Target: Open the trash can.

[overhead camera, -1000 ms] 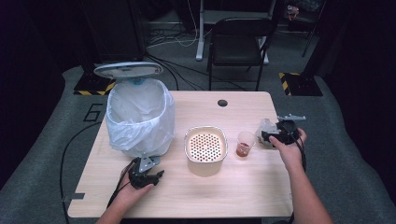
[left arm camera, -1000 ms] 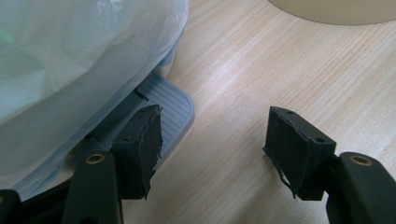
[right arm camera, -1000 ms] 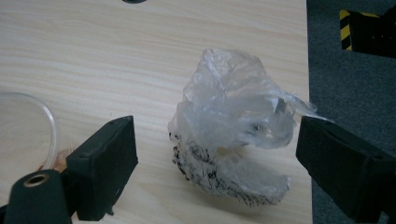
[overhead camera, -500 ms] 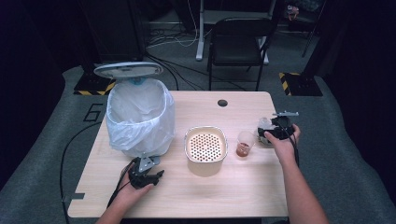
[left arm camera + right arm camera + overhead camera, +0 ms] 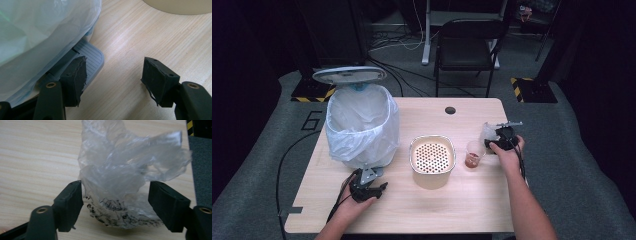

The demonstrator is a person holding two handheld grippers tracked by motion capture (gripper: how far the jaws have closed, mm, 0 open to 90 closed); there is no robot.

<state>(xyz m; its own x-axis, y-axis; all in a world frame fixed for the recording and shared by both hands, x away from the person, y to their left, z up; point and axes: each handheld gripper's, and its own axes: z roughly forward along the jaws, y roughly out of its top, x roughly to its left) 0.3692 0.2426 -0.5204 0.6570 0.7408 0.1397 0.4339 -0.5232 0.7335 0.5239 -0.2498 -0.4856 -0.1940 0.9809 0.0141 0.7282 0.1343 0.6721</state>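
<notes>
Table: light wood table carrying a lined pedal bin, a perforated beige container and a small cup.
Room: dark floor, a folding chair behind.
Wrapper: crumpled clear plastic wrapper lies by the table's right edge.
Right gripper: jaws have just been closing, now astride the wrapper, pads not visibly pressing.
Left gripper: jaws spread, empty, one over the bin's pedal.
Change: right hand has come nearer the cup and lower; left hand has stayed put.

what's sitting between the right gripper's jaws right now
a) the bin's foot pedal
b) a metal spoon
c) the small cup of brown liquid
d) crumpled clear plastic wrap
d: in the right gripper view, the crumpled clear plastic wrap lies on the table between the right gripper jaws, which have just been closing in on it.
</notes>
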